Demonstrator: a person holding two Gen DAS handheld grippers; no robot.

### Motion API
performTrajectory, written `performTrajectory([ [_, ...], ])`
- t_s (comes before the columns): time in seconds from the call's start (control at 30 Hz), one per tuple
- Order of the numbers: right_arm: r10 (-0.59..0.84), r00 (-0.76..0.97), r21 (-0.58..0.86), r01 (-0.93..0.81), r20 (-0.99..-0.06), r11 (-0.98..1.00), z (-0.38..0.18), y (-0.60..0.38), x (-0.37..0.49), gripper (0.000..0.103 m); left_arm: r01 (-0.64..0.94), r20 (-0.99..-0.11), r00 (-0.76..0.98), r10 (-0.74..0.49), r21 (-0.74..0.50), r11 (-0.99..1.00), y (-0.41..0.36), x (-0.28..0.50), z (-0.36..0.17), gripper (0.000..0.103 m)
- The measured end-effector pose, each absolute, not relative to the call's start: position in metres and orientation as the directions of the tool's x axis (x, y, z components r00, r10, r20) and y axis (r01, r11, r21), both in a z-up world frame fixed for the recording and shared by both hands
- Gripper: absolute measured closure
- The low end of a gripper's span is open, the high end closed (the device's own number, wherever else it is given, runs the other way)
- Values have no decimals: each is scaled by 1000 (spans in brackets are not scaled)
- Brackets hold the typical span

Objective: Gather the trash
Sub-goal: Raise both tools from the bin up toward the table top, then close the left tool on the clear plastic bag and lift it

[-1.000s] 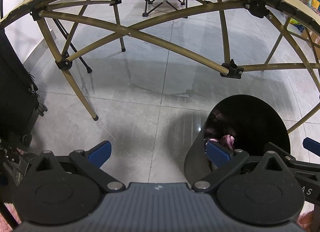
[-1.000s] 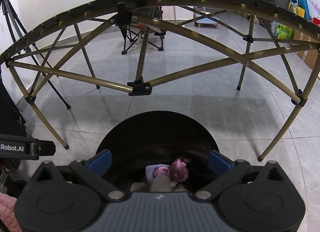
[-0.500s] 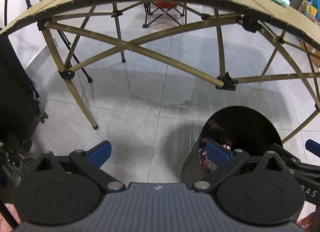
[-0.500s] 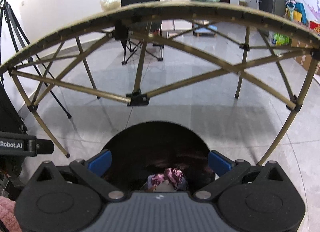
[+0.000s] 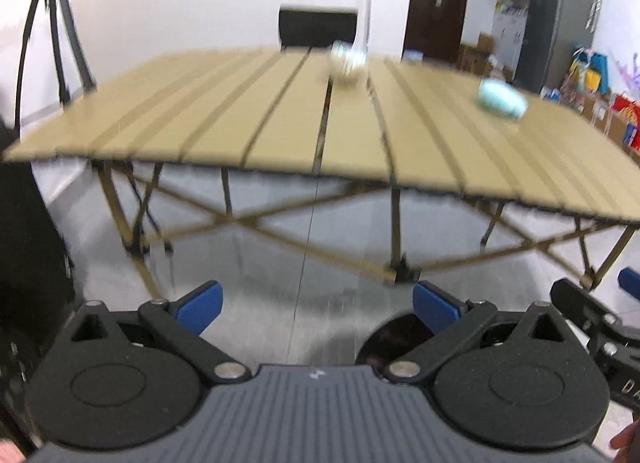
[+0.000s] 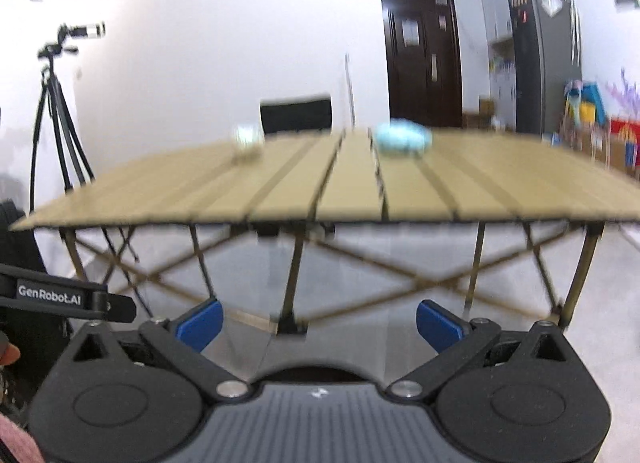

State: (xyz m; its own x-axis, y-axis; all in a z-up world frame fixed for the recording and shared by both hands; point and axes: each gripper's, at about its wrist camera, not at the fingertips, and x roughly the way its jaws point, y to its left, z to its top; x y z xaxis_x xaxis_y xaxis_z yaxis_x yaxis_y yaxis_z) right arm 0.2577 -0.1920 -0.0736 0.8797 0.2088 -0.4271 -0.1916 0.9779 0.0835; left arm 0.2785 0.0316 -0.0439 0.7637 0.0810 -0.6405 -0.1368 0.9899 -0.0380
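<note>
Right now both grippers, left (image 5: 314,301) and right (image 6: 318,317), spread, empty; trash left: pale-blue wad (image 6: 403,140) far right, whitish wad (image 6: 247,138) far left on table (image 6: 352,199). Risk: blurry view, light wads skid if nudged.

Wide bare stretch across the near and middle slats of the table (image 5: 256,119), open to a reach from above. Far along it, only a whitish crumpled wad (image 5: 346,62) and a pale blue bundle (image 5: 502,99), well apart. Underneath, crossed braces and legs (image 6: 296,275) blocking any straight pass. Low at right, black bin (image 5: 396,337) just beside the left hand-held gripper (image 5: 316,305).
</note>
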Motion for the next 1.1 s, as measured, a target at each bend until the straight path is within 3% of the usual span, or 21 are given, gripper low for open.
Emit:
performTrajectory([
  [0.23, 185, 931, 70, -172, -316, 983, -21, -212, 291, 0, -127, -569, 818, 87, -30, 991, 25, 311, 1, 0],
  [0.57, 170, 944, 75, -155, -284, 985, 20, -235, 380, 0, -130, -525, 846, 93, -33, 991, 35, 397, 41, 0],
  [0.73, 168, 937, 79, -151, -305, 985, 29, -244, 432, 0, -122, -523, 846, 104, 0, 993, 39, 457, 48, 0],
  [0.97, 165, 899, 73, -148, -406, 986, 23, -241, 520, 0, -104, -558, 828, 61, -44, 994, 42, 548, 41, 0],
  [1.1, 155, 867, 79, -134, -475, 988, 11, -238, 566, 0, -131, -591, 800, 101, -8, 991, 42, 593, 27, 0],
])
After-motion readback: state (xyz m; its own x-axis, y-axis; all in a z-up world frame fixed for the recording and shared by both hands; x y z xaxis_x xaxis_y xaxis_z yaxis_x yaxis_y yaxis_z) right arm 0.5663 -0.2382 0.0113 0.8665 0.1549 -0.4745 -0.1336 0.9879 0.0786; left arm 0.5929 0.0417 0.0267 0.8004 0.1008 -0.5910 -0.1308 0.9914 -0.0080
